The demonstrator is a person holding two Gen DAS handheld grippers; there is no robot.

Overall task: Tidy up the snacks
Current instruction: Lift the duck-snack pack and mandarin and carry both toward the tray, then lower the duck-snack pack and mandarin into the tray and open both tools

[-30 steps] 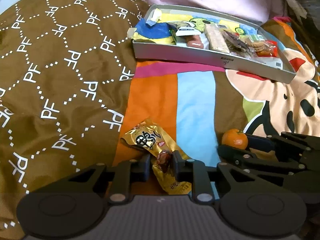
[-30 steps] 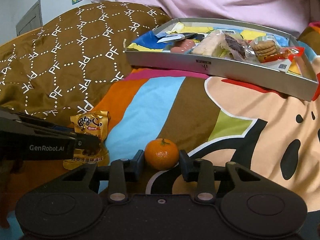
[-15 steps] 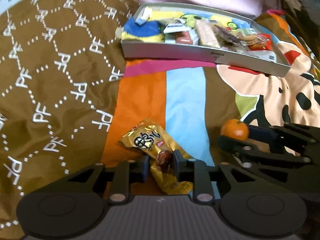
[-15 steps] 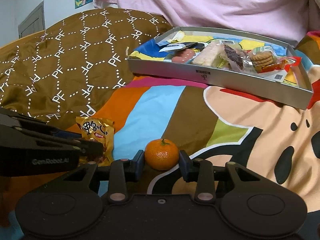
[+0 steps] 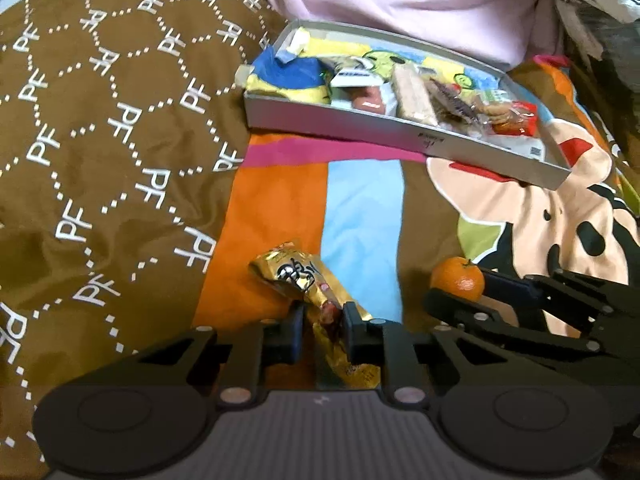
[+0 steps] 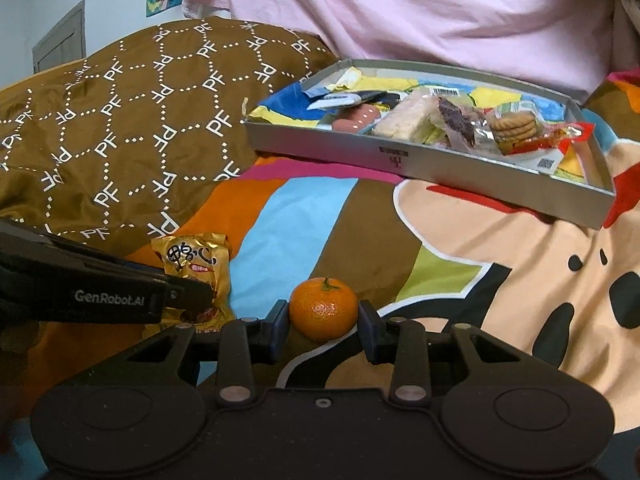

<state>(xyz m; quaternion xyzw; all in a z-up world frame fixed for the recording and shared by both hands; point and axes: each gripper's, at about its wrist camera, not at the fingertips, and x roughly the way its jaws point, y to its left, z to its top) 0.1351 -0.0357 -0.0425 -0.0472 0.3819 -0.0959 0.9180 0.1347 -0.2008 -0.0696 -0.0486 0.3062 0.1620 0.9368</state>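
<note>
Left wrist view: left gripper point(image 5: 323, 322), jaws just drawn in, pinches the gold snack packet point(image 5: 316, 304) on the bedspread. Right gripper point(image 6: 323, 330) brackets the tangerine point(image 6: 323, 309), apparently clamped, both seemingly bound for the grey tray point(image 6: 404, 156).

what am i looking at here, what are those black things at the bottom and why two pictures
No robot arm here: a person holds a pair of black tongs in each hand, and each pair carries a camera looking forward along its fingers, hence two pictures of one scene.

In the left camera's picture, the left tongs have just closed on a gold packet. In the right camera's picture, the right tongs are closed on a mandarin. Both snacks lie on a colourful bedspread. Further back sits a grey tray already holding biscuits, sausages and other wrapped snacks, next to a brown quilt.
</note>
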